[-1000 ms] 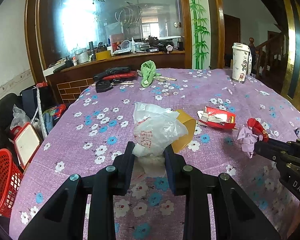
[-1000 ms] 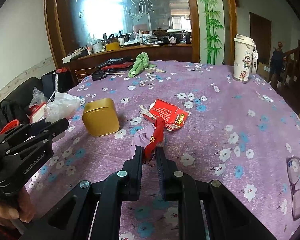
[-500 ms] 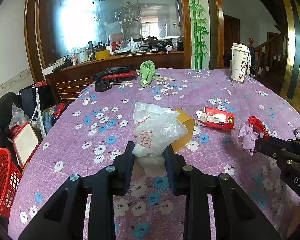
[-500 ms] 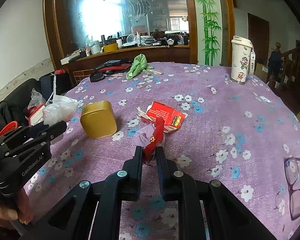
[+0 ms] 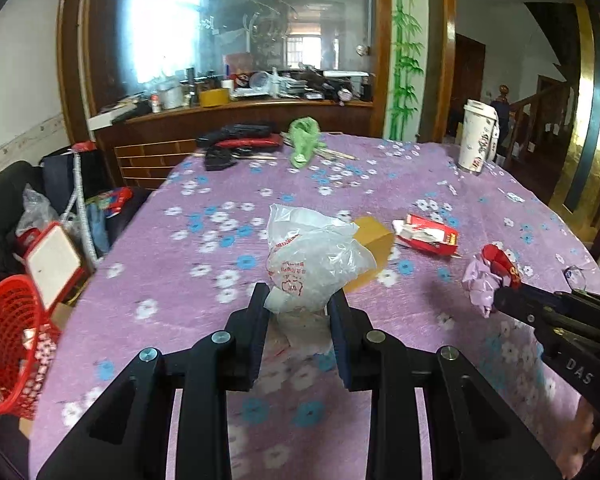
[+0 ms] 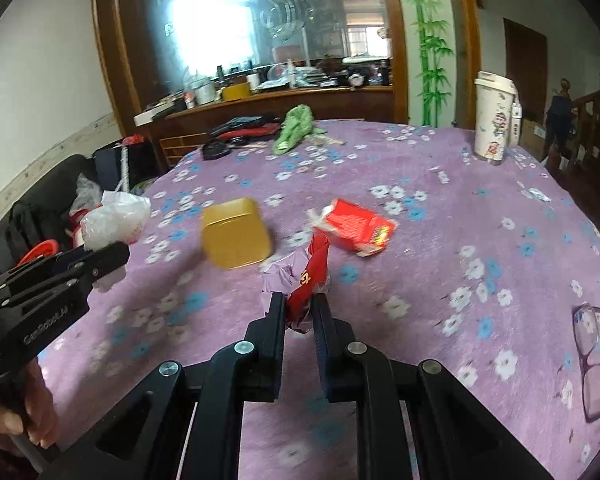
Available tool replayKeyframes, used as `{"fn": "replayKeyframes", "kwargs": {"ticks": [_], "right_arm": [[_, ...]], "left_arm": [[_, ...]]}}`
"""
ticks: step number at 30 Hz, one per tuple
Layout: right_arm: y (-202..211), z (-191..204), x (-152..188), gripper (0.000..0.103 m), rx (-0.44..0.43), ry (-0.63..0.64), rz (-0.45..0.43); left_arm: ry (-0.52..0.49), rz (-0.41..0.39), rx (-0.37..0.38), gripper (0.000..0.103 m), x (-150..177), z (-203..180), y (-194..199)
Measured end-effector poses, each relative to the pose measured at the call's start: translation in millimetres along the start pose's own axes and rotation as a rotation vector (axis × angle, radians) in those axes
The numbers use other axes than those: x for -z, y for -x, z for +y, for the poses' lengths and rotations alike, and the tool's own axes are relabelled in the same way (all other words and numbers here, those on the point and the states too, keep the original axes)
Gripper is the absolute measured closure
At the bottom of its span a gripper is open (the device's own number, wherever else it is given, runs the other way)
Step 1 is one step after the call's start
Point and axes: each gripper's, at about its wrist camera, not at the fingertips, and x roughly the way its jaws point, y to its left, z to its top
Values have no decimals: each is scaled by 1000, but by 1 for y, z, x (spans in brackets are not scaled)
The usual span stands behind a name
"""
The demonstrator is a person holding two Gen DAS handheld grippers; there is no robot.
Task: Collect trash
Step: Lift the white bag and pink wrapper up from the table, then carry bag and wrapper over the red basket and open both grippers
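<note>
My left gripper [image 5: 298, 300] is shut on a crumpled clear plastic bag [image 5: 312, 260] with red print and holds it above the purple flowered tablecloth [image 5: 204, 248]. My right gripper [image 6: 299, 306] is shut on a wad of purple and red wrappers [image 6: 300, 280]. The wad also shows in the left wrist view [image 5: 488, 276], and the bag in the right wrist view [image 6: 114, 220]. A torn red carton [image 6: 356, 228] lies on the cloth ahead of the right gripper. A red mesh basket [image 5: 8, 344] stands beside the table at the left.
A yellow tin [image 6: 236, 232] lies between the two grippers. A white tumbler [image 6: 494, 120] stands at the far right. A green cloth [image 6: 296, 128] and dark items lie at the far edge. Glasses [image 6: 594, 364] lie at the near right.
Both grippers have drawn back and lifted slightly with their loads still held; the table items sit a little farther away in both views.
</note>
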Motion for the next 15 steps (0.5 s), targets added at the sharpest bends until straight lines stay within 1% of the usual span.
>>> {"fn": "replayKeyframes", "kwargs": {"ticks": [5, 9, 15], "right_arm": [[14, 38, 5, 88, -60, 30, 5], [15, 73, 9, 88, -103, 78, 22], [10, 137, 4, 88, -213, 142, 51]], "left_arm": [[37, -4, -20, 75, 11, 30, 23], [77, -19, -38, 75, 18, 57, 43], [152, -54, -74, 75, 22, 108, 76]]}}
